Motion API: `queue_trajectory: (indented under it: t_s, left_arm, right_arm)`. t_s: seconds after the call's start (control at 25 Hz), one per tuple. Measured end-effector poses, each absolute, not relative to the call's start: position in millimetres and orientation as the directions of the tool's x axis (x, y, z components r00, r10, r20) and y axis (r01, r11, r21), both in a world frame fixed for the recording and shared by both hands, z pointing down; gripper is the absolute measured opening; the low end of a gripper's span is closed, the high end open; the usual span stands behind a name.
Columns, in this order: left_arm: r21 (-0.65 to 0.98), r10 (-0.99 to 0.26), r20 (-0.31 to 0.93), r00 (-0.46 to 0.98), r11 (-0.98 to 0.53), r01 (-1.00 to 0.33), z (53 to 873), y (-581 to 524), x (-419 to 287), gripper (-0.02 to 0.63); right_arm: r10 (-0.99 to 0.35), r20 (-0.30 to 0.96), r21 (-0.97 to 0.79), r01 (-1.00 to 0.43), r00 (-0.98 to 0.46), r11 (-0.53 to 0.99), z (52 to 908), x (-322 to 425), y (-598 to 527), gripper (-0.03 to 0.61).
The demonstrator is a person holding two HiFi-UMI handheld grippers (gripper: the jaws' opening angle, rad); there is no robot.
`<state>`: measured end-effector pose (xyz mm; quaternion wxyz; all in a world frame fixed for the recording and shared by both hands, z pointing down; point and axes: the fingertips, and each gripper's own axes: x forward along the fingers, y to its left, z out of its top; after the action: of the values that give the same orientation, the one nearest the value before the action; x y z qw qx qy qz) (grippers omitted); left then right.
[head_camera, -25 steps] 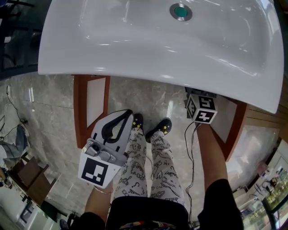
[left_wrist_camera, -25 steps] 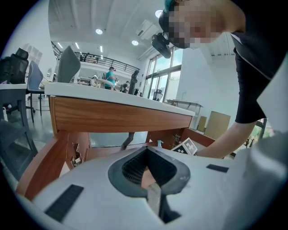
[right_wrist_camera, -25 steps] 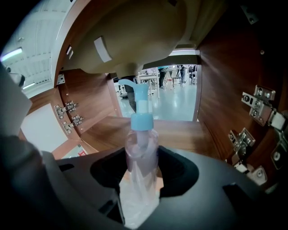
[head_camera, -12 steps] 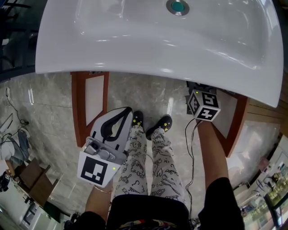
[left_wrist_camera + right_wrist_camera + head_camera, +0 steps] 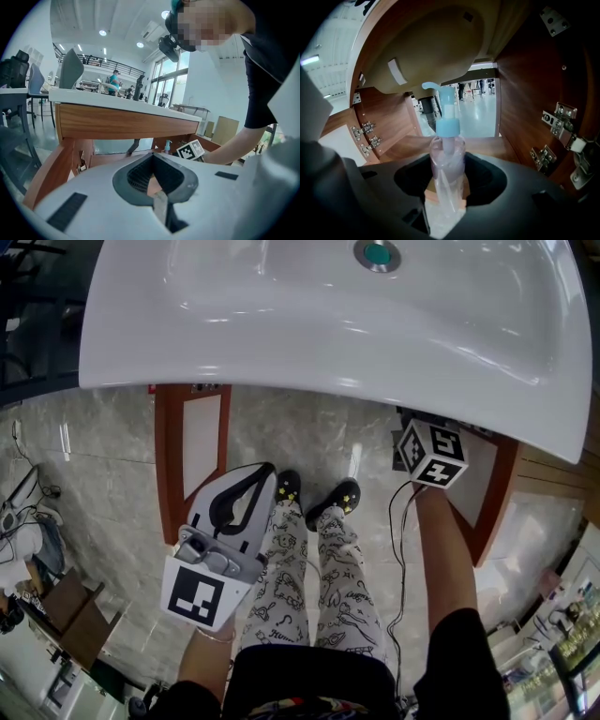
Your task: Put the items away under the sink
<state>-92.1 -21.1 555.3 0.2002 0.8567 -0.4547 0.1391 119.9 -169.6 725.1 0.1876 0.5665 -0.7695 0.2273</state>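
Right tool [image 5: 449, 190] grips a clear bottle [image 5: 447, 157] with a pale-blue pump [image 5: 447, 126].

Ahead of the jaws of the left gripper [image 5: 152, 176]: a wooden vanity frame [image 5: 117, 123], open through to a hall. Above and beyond it: white ceiling with round lights [image 5: 102, 33], tall windows [image 5: 180, 82] to the right, office chair [image 5: 13, 70] far left. Around the jaws of the right gripper [image 5: 447, 173]: brown cabinet walls [image 5: 525, 84] with metal hinges [image 5: 558, 123]; sink [image 5: 436, 47] underside overhead. Floor [image 5: 103, 446]: polished grey marble.

Head view steeply down over sink [image 5: 281, 343]
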Motion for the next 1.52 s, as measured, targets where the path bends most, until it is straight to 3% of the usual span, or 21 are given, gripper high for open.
queue_trajectory:
  t_s: [1.52]
  left_arm:
    - [0.220, -0.719, 0.424, 0.551, -0.508, -0.833, 555, -21, -92, 0.005]
  right_arm:
    - [-0.837, 0.494, -0.095, -0.972, -0.233, 0.215, 728, 124, -193, 0.209]
